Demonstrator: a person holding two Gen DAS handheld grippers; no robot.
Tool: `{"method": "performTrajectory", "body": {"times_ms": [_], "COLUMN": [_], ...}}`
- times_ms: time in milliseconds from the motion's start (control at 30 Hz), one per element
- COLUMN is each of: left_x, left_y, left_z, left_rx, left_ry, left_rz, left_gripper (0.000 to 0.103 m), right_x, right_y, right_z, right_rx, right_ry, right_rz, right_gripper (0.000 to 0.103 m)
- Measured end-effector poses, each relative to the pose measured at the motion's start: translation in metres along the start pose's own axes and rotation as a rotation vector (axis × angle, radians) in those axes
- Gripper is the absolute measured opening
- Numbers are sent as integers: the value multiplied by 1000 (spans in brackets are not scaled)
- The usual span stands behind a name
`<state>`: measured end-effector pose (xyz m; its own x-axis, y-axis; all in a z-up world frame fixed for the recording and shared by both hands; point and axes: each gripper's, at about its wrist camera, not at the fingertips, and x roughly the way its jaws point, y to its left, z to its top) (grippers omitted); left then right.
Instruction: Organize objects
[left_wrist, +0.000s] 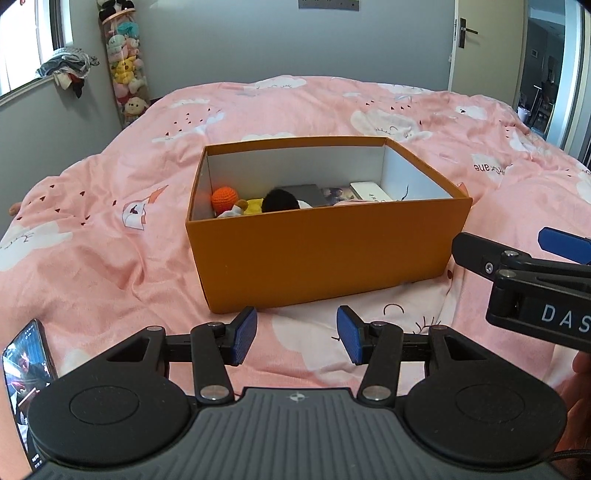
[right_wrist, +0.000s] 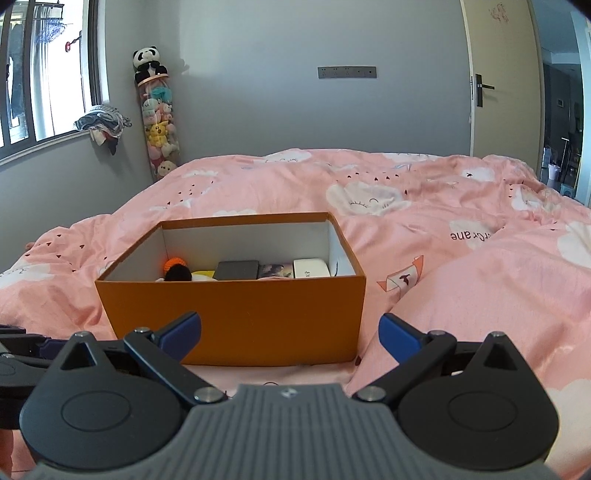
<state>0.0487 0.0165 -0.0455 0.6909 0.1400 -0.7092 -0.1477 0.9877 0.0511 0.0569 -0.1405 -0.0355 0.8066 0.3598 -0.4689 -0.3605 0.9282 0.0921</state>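
left wrist view: left gripper (left_wrist: 296, 336) low over the pink bedding (left_wrist: 110, 240), jaws spread wide, blue pads (left_wrist: 246, 334) apart, nothing between them, only quilt below. orange box (left_wrist: 321, 254) sits on the bed just ahead of the fingertips, lid off, white inside. in the box: orange crochet ball (left_wrist: 225, 198) at the left end, black fuzzy ball (left_wrist: 280, 201) beside it, a bit of yellow plush (left_wrist: 255, 206) between them, dark flat case (left_wrist: 306, 192) in the middle, white case (left_wrist: 370, 192) toward the right end. right gripper (left_wrist: 532, 258) comes in from the right edge, near the box's right corner, jaws apart, nothing in them. phone (left_wrist: 27, 365) at the lower left edge, screen lit. tall clear tube of plush toys (left_wrist: 127, 74) in the far corner.

right wrist view: right gripper (right_wrist: 291, 332) also wide open and empty, aimed at the box's (right_wrist: 236, 317) near wall, pads not touching it. same contents show over the rim: orange ball (right_wrist: 173, 264), black ball (right_wrist: 178, 275), dark case (right_wrist: 237, 270), white case (right_wrist: 311, 268). panda toy (right_wrist: 149, 64) on top of the tube. door (right_wrist: 498, 85) at the right.
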Motion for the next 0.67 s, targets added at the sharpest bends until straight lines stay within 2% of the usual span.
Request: {"method": "performTrajectory", "body": {"times_ms": [667], "left_x": [-6], "left_y": [-1], "left_z": [3], "left_rx": [4], "left_ry": [-28], "left_rz": [10], "left_gripper": [59], "right_x": [-5], "right_y": [0], "right_z": [2], "right_rx": [-11], "right_ry": [-15], "right_rz": [7], "right_gripper": [102]}}
